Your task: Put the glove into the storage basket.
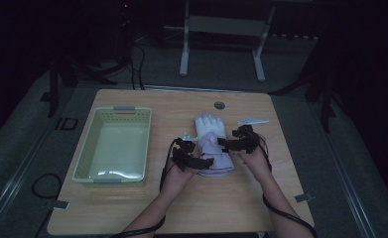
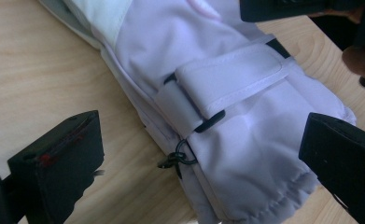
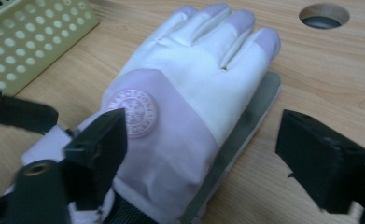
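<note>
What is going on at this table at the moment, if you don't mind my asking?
A person is working on a pale lilac and white glove lying flat on the wooden table. The left gripper is at its cuff and the right gripper is over its wrist, both with jaws open, neither gripping yet. A green basket sits empty to the left.

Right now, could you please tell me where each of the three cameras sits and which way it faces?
High view: above the person's side, looking forward and down on the light wooden table; both forearms, the left tool and the right tool show.
Left gripper view: on the left tool, facing the cuff strap of the white and lilac padded glove; its black jaws stand apart.
Right gripper view: on the right tool, facing the glove's fingers and the pale green perforated plastic basket.
All three share the glove.
</note>
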Demonstrator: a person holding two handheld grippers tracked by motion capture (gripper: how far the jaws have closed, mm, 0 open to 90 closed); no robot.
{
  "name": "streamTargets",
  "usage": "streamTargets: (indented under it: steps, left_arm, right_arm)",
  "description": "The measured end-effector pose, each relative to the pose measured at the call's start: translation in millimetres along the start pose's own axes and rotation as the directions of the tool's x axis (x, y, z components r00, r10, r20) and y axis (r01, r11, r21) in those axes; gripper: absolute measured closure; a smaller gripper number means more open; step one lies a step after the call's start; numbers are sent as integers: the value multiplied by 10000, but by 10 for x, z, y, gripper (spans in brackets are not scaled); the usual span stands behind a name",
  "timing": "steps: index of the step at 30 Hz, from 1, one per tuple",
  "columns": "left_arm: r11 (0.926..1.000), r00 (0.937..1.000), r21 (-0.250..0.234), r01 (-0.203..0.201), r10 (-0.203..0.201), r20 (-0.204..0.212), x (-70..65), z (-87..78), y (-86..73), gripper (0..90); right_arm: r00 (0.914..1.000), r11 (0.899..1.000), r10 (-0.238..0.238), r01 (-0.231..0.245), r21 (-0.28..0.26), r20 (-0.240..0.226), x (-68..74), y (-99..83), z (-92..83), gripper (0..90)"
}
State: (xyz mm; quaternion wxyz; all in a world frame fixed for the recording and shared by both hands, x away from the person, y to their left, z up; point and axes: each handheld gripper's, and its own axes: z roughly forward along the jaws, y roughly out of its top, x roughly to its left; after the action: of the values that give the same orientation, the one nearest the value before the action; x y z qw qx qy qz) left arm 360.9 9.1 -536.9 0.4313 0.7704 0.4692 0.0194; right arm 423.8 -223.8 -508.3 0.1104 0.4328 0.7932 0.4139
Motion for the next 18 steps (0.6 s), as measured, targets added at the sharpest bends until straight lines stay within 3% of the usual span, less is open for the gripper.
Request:
streamTargets:
  steps: [2,4,6,9,11,13,16,18]
  left_arm:
    - [10000,10000,-3,37,-37,-76,-6,20,-12,1]
    - [9999,9999,2,119,-119,51,0,59,-23,2]
    - [9999,9999,120,120,-121,76,6,81,-30,3]
    - [9999,9998,31,160,-161,66,6,83,-43,131]
    - [9998,9999,145,139,-139,2,2,103,-48,147]
    - [9995,9999,276,154,-153,-44,11,131,-63,154]
    - [9987,9997,444,240,-239,-27,55,185,-98,193]
    - [9974,9985,495,519,-528,174,101,208,-121,195]
  right_arm:
    - [9999,10000,78,-79,-49,-149,-14,-7,8,200]
    - [9977,9984,554,-557,-63,-399,-67,-29,33,220]
    - [9978,9981,601,-597,136,-274,-89,-50,67,221]
    - [9976,9966,677,-668,479,-169,-118,-104,134,233]
    - [9956,9939,903,-885,664,-251,-143,-141,169,278]
    - [9882,9872,1392,-1333,876,-640,-181,-176,198,323]
    - [9818,9757,1762,-1646,1444,-711,-213,-218,256,343]
    - [9594,9554,2565,-2334,1811,-1169,-283,-256,291,411]
